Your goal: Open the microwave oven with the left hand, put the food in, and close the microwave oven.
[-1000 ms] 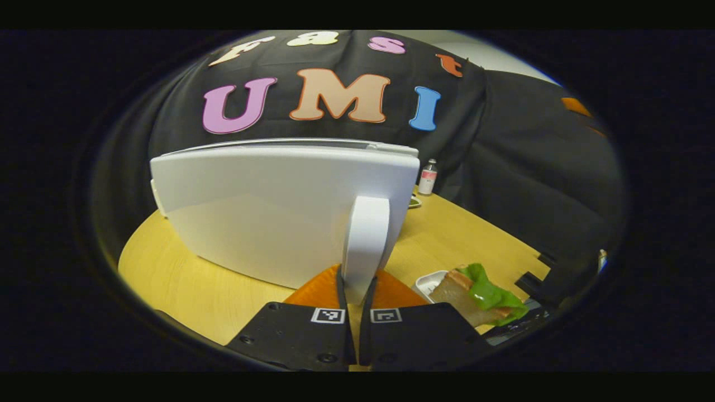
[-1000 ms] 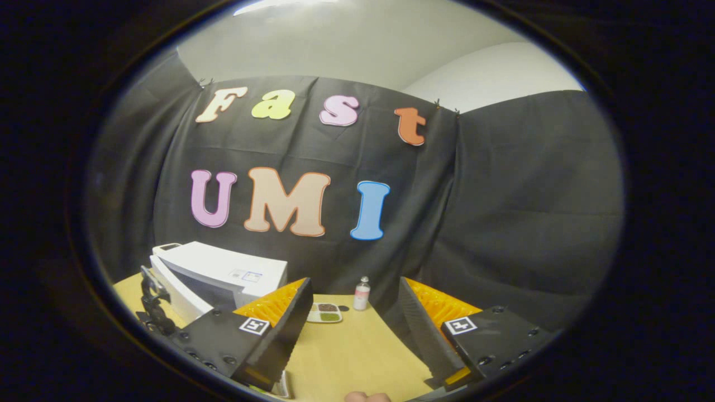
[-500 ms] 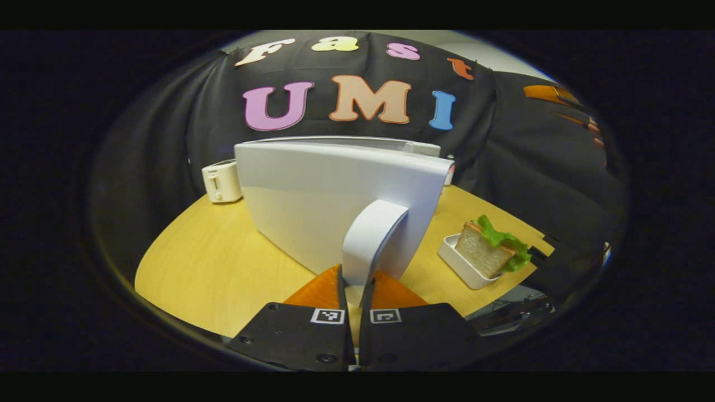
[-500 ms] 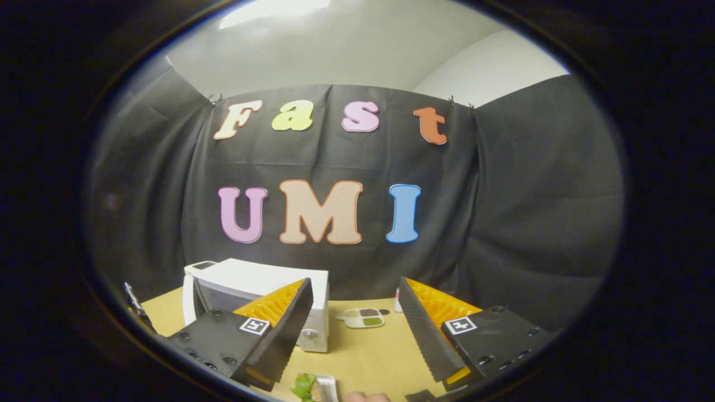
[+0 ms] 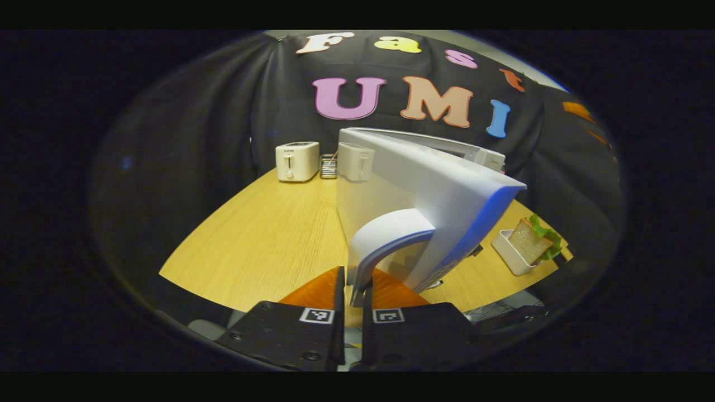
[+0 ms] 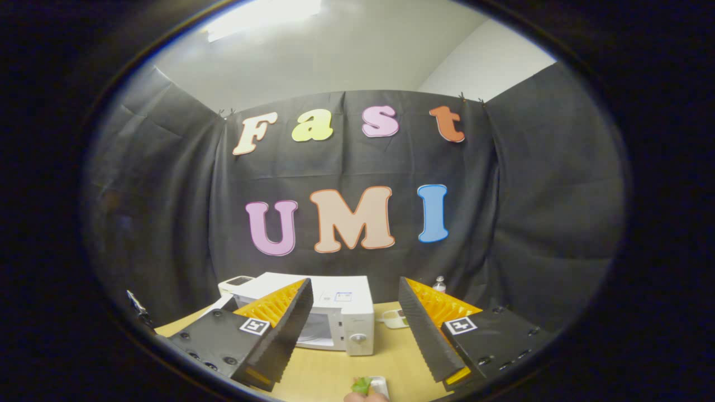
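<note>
- In the left gripper view, the left gripper has both fingers clamped on the curved white door handle of the microwave oven.
- The door stands swung open, edge-on above the near edge of the wooden table.
- The sandwich with green lettuce sits in a white tray at the table's right edge.
- Two white toasters stand along the far edge, against the cloth wall.
- In the right gripper view, the right gripper hangs above the table with its fingers wide apart, nothing between them; the microwave oven stands beyond.
- A small bottle stands at the far edge.
</note>
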A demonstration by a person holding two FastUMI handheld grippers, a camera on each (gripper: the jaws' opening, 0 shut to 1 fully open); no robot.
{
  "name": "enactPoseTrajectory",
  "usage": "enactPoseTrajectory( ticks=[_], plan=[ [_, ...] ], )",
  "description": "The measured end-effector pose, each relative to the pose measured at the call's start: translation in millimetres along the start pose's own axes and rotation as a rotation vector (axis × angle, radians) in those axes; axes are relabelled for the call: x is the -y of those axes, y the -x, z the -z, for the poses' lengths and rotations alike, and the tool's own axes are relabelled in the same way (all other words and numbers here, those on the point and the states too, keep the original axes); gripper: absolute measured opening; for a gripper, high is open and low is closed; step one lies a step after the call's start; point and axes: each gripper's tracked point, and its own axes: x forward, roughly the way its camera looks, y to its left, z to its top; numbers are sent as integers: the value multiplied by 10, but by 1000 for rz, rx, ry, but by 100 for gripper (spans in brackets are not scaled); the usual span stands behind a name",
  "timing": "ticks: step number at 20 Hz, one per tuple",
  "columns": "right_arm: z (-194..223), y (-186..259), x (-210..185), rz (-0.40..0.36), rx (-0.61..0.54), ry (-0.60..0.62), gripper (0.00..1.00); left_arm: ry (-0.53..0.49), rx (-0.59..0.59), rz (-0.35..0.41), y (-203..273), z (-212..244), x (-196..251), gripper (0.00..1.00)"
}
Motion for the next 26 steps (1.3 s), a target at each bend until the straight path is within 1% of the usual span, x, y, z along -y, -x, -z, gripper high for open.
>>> enactPoseTrajectory(
  ticks=[1, 3, 4, 5, 6, 8, 11, 13, 16, 17, 19, 21, 24, 26],
  plan=[
    [15, 17, -33, -3, -7, -3, 96, -3, 4, -3, 13, -13, -42, 25],
    [60, 47, -108, -9, -19, 2, 96, -43, 12, 2, -3, -13, -53, 45],
    [75, 68, -123, -10, -23, 11, 96, -66, 13, -4, -4, -19, -54, 52],
    [94, 90, -133, -8, -29, 16, 96, -91, 15, -27, 0, -36, -104, 53],
    [107, 108, -142, -10, -34, 17, 96, -95, 20, -46, -1, -52, -154, 66],
    [135, 136, -135, -7, -39, 26, 97, -45, 1, -62, 18, -28, -161, 100],
    [191, 196, -83, -4, -49, 57, 96, -41, -9, -79, 81, -7, -156, 100],
    [221, 204, -20, 2, -52, 72, 96, -43, 8, -73, 190, -88, -138, 100],
    [332, 160, 66, -3, -74, 92, 97, -46, 34, -58, 469, -268, -129, 100],
    [378, 136, 103, -5, -83, 98, 96, -60, 47, -77, 591, -329, -180, 100],
    [440, 80, 162, -3, -94, 100, 97, -74, 93, -112, 893, -568, -260, 100],
    [601, 38, 190, -7, -126, 99, 97, -76, 151, -139, 1089, -864, -265, 98],
    [923, 26, 211, -13, -190, 98, 98, -98, 274, -174, 1258, -1491, -185, 97],
    [1208, 66, 196, -24, -244, 89, 97, -85, 345, -181, 1284, -1884, -106, 97]
  ],
)
